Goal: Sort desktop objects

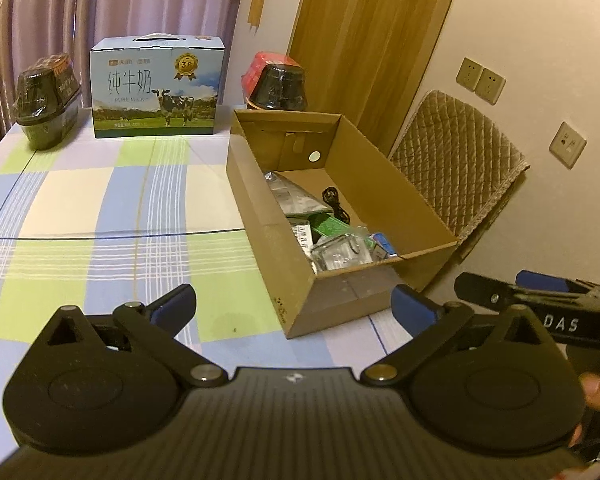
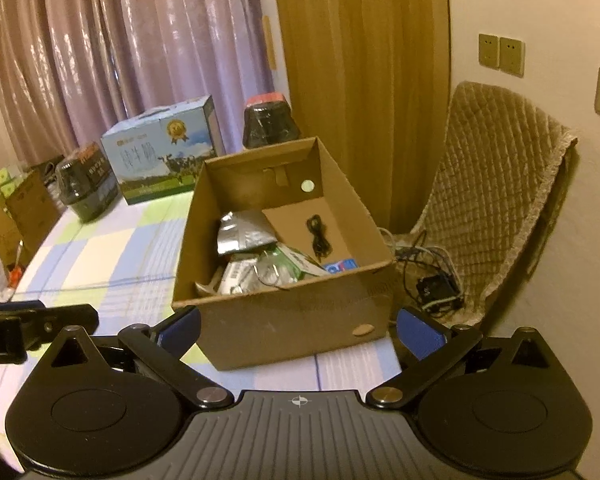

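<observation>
1. I have the left tool (image 1: 294, 306) and the right tool (image 2: 298, 326) both spread wide with nothing between the fingers, hovering low over the bench (image 1: 100, 208) just short of the cardboard box (image 2: 284, 320).
2. The sorted things lie inside that box: a silver pouch (image 2: 242, 232), a black cable (image 2: 318, 238), a clear plastic pack (image 1: 340, 254) and some green and white packets, heaped toward the near wall.
3. I judge the sorting nearly done, since the chequered cloth in front of me carries no loose small item. To do this step well I would sweep each tool's view across the bench before committing, and keep the fingers clear of the box's near rim.
4. At the far edge stand a milk carton (image 1: 156, 88) and two dark wrapped tubs (image 1: 46, 100); whether they count as things to sort I cannot tell.
5. Hidden: the box's near inside corner, the bench beneath my own tools, and the clutter at the left edge of the right view, which is too blurred to name.
</observation>
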